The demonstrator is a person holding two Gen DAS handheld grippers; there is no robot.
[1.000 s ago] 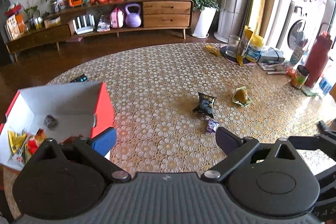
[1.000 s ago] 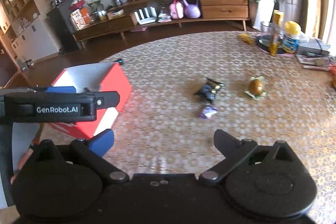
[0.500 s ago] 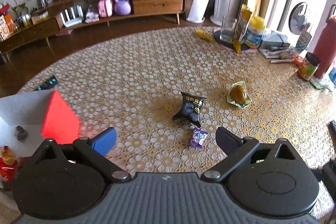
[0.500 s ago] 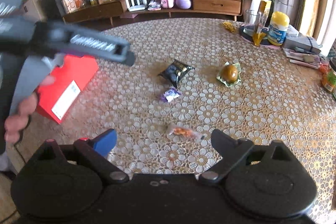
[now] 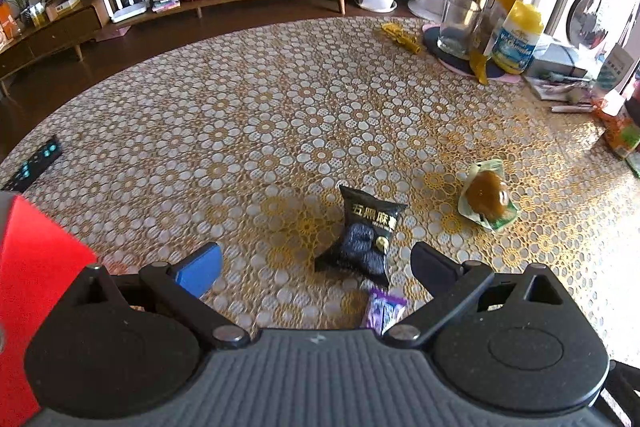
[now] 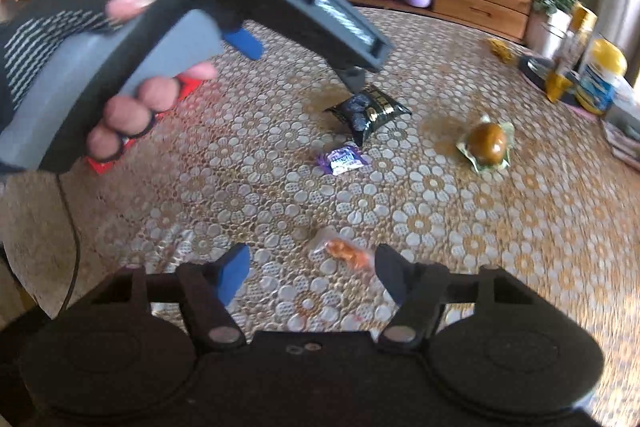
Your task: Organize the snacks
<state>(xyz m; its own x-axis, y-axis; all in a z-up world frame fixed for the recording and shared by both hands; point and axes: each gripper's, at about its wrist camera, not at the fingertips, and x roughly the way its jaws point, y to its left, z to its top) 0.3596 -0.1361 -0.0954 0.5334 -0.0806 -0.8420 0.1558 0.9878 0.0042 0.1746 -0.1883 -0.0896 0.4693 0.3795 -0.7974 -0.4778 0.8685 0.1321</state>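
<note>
Now the left gripper (image 5: 316, 263) is swinging away from the red cardboard box (image 5: 36, 291), which a second ago filled the lower left of its view with snacks inside and is now only a red corner at the frame's edge, and it is closing in on the loose snacks on the round counter with its gold-and-white floral lace cover (image 5: 280, 115). Its jaws are standing wide apart and empty, and the black foil snack packet with gold lettering (image 5: 366, 239) is lying between the lines of its two fingers, with the small purple wrapped candy (image 5: 384, 311) just beside the packet and nearer the gripper. The brown egg-shaped snack in a clear green-edged wrapper (image 5: 486, 201) is resting further right, apart from both. In the right wrist view the right gripper (image 6: 312, 273) is dropping toward the orange snack in a clear wrapper (image 6: 346, 253), which was hardly visible a second ago and is now lying just ahead of its spread, empty fingers. Judging from this, four snacks are still waiting on the counter, and both grippers appear to be lining up fresh picks, the left on the black packet, the right on the orange one, before carrying them to the box.
</note>
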